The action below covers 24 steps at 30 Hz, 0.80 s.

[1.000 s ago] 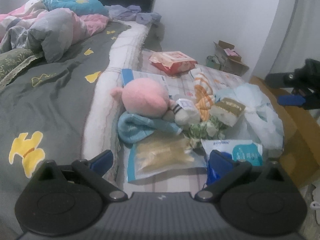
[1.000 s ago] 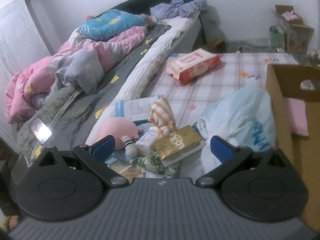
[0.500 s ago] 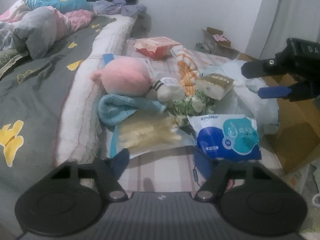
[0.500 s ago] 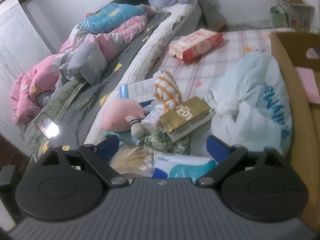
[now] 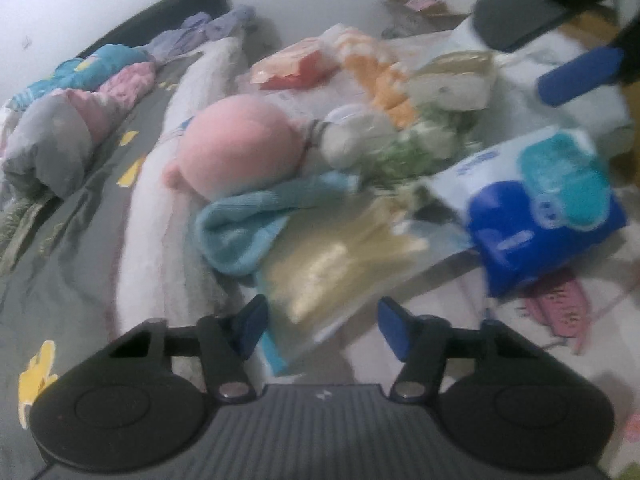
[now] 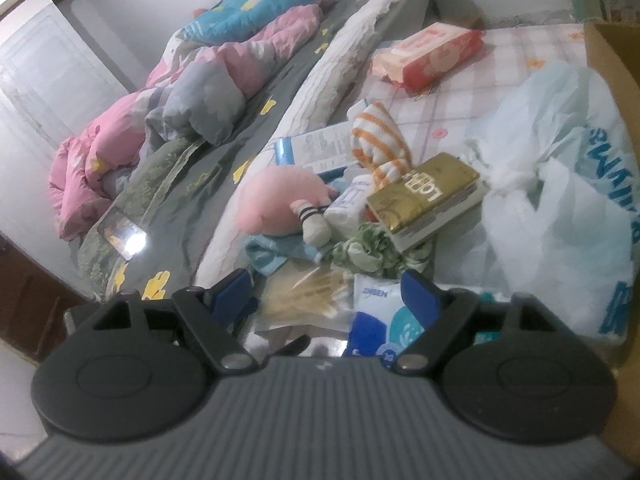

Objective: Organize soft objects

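Note:
A pile lies on the checked mat beside the bed: a pink plush (image 5: 240, 144) (image 6: 280, 200), a light blue knit cloth (image 5: 248, 228), an orange striped cloth (image 6: 376, 140), a green floral cloth (image 6: 372, 252), a clear yellow packet (image 5: 340, 264) and a blue-white packet (image 5: 540, 208) (image 6: 380, 320). My left gripper (image 5: 320, 326) is open and empty, its fingers either side of the yellow packet's near edge. My right gripper (image 6: 324, 292) is open and empty above the near packets; it also shows in the left wrist view (image 5: 560, 32). The left wrist view is blurred.
A gold box (image 6: 424, 192) rests on the pile. A red tissue pack (image 6: 428, 56) lies farther back. A pale plastic bag (image 6: 560, 184) and a cardboard box (image 6: 612, 48) stand at the right. The bed with a grey sheet (image 6: 192, 184) and crumpled quilt runs along the left.
Both grippers have moved in closer and lower over the pile. The left gripper's fingers have narrowed around the yellow packet's edge. The right gripper's fingers have also come closer together.

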Tool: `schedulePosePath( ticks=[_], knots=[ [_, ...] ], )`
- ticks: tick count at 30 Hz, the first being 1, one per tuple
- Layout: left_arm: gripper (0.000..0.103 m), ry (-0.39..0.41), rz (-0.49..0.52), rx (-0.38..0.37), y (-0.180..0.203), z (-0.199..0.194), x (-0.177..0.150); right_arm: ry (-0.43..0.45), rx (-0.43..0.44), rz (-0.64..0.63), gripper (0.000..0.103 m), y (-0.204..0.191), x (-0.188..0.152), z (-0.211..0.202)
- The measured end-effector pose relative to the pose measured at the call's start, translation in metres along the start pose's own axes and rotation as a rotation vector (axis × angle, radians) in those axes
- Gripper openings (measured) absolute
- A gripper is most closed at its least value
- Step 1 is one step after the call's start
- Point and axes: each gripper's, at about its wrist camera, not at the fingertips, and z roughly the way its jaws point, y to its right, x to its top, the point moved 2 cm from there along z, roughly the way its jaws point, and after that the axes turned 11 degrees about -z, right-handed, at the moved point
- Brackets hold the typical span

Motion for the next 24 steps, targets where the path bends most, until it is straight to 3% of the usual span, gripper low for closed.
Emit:
schedulePosePath(
  ticks=[5,9,14,19,21,24],
  knots=[
    [0.025,0.01,-0.023,0.014,-0.009,-0.004,0.001,-0.008,0.016,0.011,0.083,0.001,-0.003,0.006],
    [0.018,0.018,-0.051,0.009,-0.011,-0.016,0.0,-0.016,0.023,0.022,0.083,0.001,-0.004,0.009],
    [0.016,-0.001,-0.088,-0.005,-0.013,-0.038,-0.007,-0.032,0.045,0.02,0.083,-0.002,-0.006,0.011],
    [0.018,-0.075,-0.131,-0.074,-0.013,-0.057,-0.021,-0.046,0.057,0.01,0.083,-0.005,-0.007,0.011],
    [0.027,-0.115,-0.154,-0.135,-0.012,-0.063,-0.026,-0.053,0.061,0.008,0.083,-0.006,-0.01,0.012],
    [0.036,-0.16,-0.197,-0.301,-0.017,-0.069,-0.031,-0.065,0.072,0.012,0.083,-0.007,-0.013,0.013]
  ],
)
